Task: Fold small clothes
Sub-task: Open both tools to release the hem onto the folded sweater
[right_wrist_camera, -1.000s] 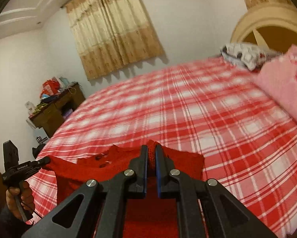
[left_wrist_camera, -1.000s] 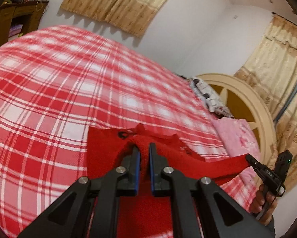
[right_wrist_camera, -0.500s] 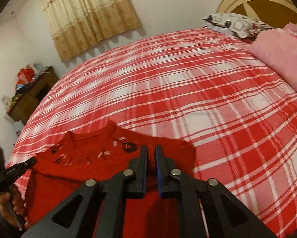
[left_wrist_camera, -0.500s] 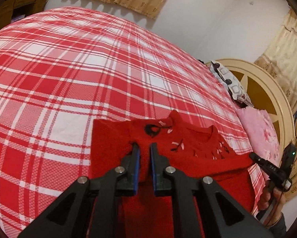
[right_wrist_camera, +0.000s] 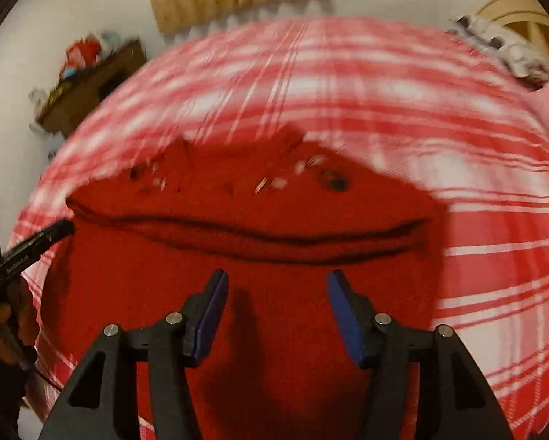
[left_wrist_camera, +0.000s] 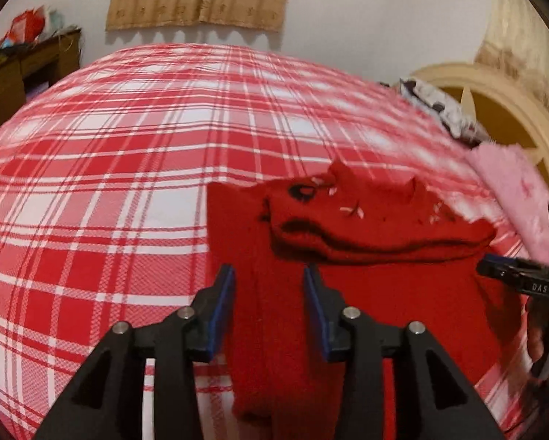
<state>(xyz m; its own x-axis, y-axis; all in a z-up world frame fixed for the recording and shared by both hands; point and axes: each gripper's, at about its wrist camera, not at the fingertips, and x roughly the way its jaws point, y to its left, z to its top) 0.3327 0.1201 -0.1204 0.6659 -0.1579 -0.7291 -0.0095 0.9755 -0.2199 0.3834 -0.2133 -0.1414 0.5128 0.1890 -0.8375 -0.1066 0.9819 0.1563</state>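
Note:
A small red knit garment (left_wrist_camera: 366,227) (right_wrist_camera: 245,275) lies on the red-and-white plaid bed (left_wrist_camera: 109,168), its top part folded over the lower part along a crosswise fold edge. My left gripper (left_wrist_camera: 268,275) hangs just above the garment's left side, jaws opening, nothing pinched between the blue pads. Over the cloth near the fold, my right gripper (right_wrist_camera: 276,278) is opening too, with only fabric below the gap. Each wrist view shows the other gripper at its edge, held in a hand (right_wrist_camera: 3,330).
A pink blanket (left_wrist_camera: 512,190) and a patterned pillow (left_wrist_camera: 439,110) lie by the curved headboard (left_wrist_camera: 509,110) at the right. A dark wooden desk (left_wrist_camera: 21,73) with clutter stands beyond the bed's far left corner. Curtains hang on the back wall.
Both grippers came down with the garment's edge, laid it over the lower part, then let go as their jaws spread. The cloth now rests flat on the bed.

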